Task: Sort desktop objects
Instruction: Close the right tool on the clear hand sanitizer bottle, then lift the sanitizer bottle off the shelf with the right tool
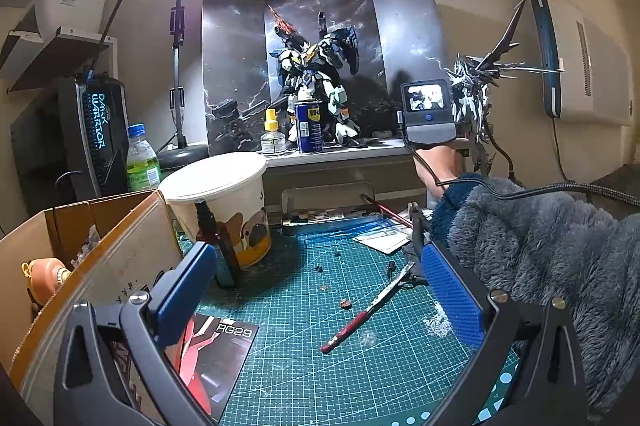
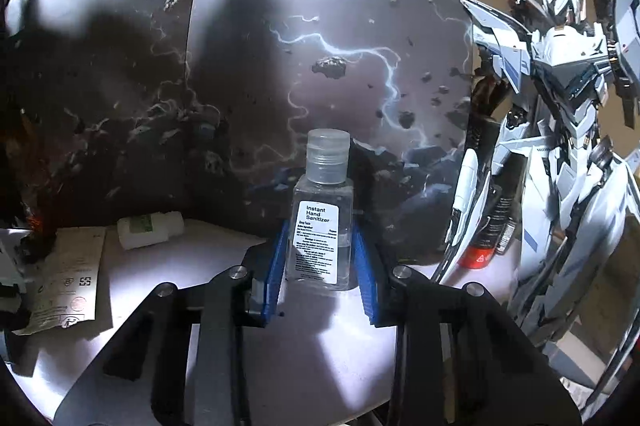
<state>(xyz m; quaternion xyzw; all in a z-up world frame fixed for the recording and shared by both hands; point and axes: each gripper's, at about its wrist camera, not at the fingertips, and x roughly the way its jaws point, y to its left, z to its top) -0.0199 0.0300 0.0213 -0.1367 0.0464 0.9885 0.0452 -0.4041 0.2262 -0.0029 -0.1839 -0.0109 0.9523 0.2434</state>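
- We find the hand sanitizer bottle standing upright on the white shelf, before the lightning backdrop.
- Our right gripper has the bottle between its blue pads; the jaws stand narrow and the pads appear to lie against the bottle's lower sides, so we list it as gripped.
- Just right of that bottle we note a white winged model, with a red-based can at its foot.
- To the left on the same shelf lie a small white bottle on its side and a printed packet.
- Our left gripper hangs wide open over the green cutting mat, nothing between its fingers.
- On the mat lie a red-handled tool and an RG29 booklet.
- Containers: a cardboard box at left, contents hard to tell; a white lidded tub, shut; an open tin holding small pieces we cannot identify.
- A dark bottle stands against the tub.
- On the far shelf we list a WD-40 can, a yellow-capped bottle and a blue-and-white model.
- A green drink bottle stands behind the box.
- A grey fleece sleeve crosses the right side.
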